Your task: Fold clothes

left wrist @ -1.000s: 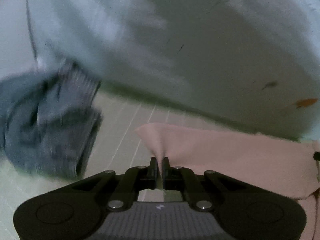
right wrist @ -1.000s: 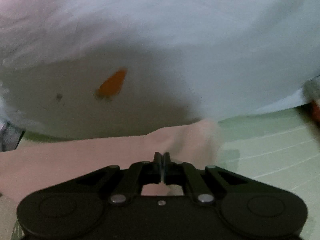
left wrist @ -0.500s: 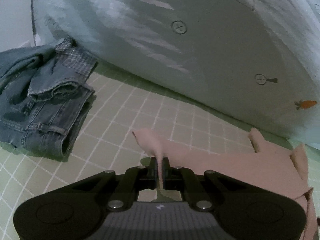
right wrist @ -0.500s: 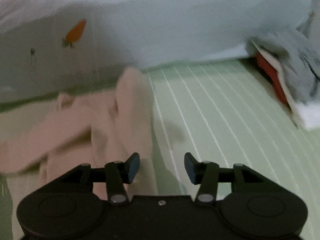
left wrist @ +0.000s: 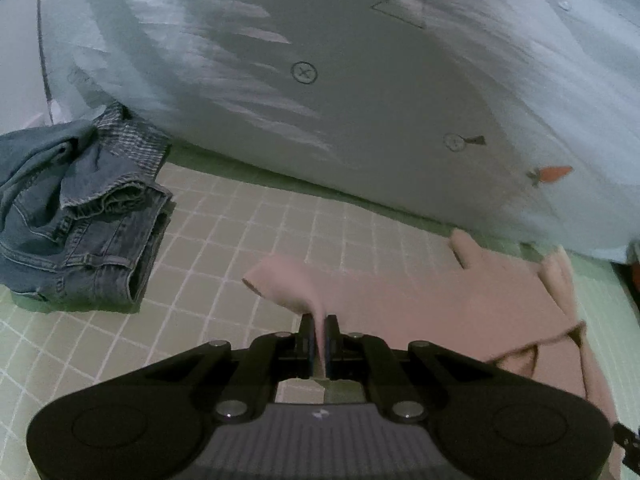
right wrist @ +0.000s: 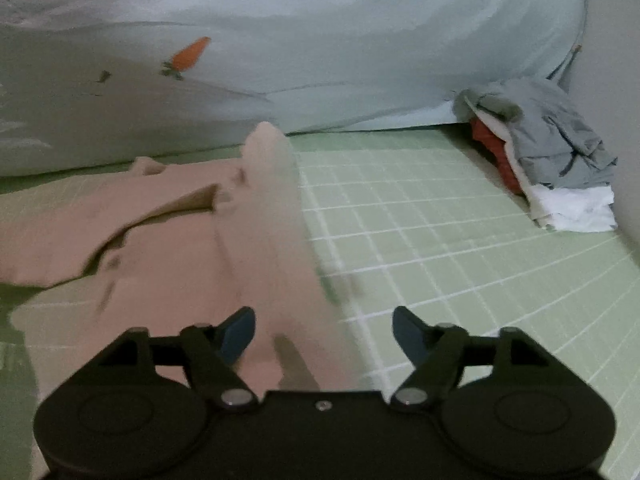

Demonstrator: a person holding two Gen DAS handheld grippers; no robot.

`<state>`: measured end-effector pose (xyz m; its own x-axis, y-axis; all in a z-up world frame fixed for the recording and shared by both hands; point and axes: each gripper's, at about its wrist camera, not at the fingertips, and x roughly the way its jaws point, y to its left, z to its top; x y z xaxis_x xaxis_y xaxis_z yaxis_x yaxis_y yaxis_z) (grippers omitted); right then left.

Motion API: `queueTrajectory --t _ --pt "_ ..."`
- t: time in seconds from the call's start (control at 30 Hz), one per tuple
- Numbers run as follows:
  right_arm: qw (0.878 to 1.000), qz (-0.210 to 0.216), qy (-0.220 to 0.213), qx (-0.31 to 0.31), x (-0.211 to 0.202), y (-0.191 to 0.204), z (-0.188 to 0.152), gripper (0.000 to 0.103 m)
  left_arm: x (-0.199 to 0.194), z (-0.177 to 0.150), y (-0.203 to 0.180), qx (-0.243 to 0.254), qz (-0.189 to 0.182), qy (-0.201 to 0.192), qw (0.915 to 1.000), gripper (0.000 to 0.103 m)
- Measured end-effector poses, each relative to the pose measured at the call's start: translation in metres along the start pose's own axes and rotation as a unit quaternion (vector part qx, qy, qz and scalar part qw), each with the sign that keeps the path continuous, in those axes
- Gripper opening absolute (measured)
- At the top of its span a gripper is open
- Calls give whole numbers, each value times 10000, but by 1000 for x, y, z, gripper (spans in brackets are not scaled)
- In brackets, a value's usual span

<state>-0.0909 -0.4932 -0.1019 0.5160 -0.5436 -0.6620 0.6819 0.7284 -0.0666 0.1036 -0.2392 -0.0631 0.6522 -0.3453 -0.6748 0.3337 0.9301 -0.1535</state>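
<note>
Nearest the left wrist camera, the left gripper (left wrist: 319,334) is pinched tight on a thin pull of the pink garment (left wrist: 440,300), which rises into the jaws from a bunched end just beyond them at about 11 o'clock; in the right wrist view the right gripper (right wrist: 324,330) has its jaws spreading apart, the blue pads (right wrist: 240,330) standing clear of the cloth, so it grips nothing, though a blurred fold of the same garment lies between and beneath the fingers; judging by this, one fold of the pink piece is being laid down and released on the right side while the left side is yet to be let go, and the garment, lying rumpled with loose flaps toward 1 o'clock in the left view, reads as only partly folded; more smoothing and at least another fold seem to remain. Farther out, a bundle of blue jeans (left wrist: 80,216) sits at 9 o'clock in the left view, loosely folded, and a heap of grey, red and white clothes (right wrist: 556,156) sits at 2 o'clock in the right view, apparently waiting; everything rests on a pale green sheet with a white grid (right wrist: 460,240), seemingly a bed; behind it at 12 o'clock bulks a pale blue quilt printed with carrots (right wrist: 320,40), and a plain wall closes the far right.
</note>
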Motion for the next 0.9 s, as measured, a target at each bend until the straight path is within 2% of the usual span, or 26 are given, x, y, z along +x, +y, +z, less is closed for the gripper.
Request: queueTrajectory --t 0.1,0.13,0.17,0.23,0.4,0.53,0.63,0.73,0.8,0.9 --pt "9998 184 -43 -100 -6 11 -4 66 -5 -4 -2 135 -83 48 9999 5" --pt "9996 263 -27 -136 -5 15 -5 60 -7 -5 -2 171 -109 62 9998 5" --pt "9993 342 -11 -172 -4 19 -6 48 -7 -5 -3 206 -137 66 9997 5" --pt "9990 345 140 -259 4 24 -8 36 -7 -6 -4 245 -174 75 9995 5" --pt "9981 130 475 -362 22 27 -12 34 -3 -4 -3 228 -242 87 9994 5" --pt "9972 232 626 -322 25 26 -16 32 2 -4 -1 155 -264 119 9995 5" --pt "9975 266 599 -257 23 24 -16 4 4 -4 2 139 -288 150 9994 5" --pt "9989 270 372 35 4 19 -9 2 5 -4 3 150 -294 160 9993 5" --pt "9981 550 259 72 -10 20 -5 2 6 -4 4 143 -290 173 9993 5" --pt "9944 892 499 257 -6 20 -11 2 8 -3 6 131 -298 201 9993 5"
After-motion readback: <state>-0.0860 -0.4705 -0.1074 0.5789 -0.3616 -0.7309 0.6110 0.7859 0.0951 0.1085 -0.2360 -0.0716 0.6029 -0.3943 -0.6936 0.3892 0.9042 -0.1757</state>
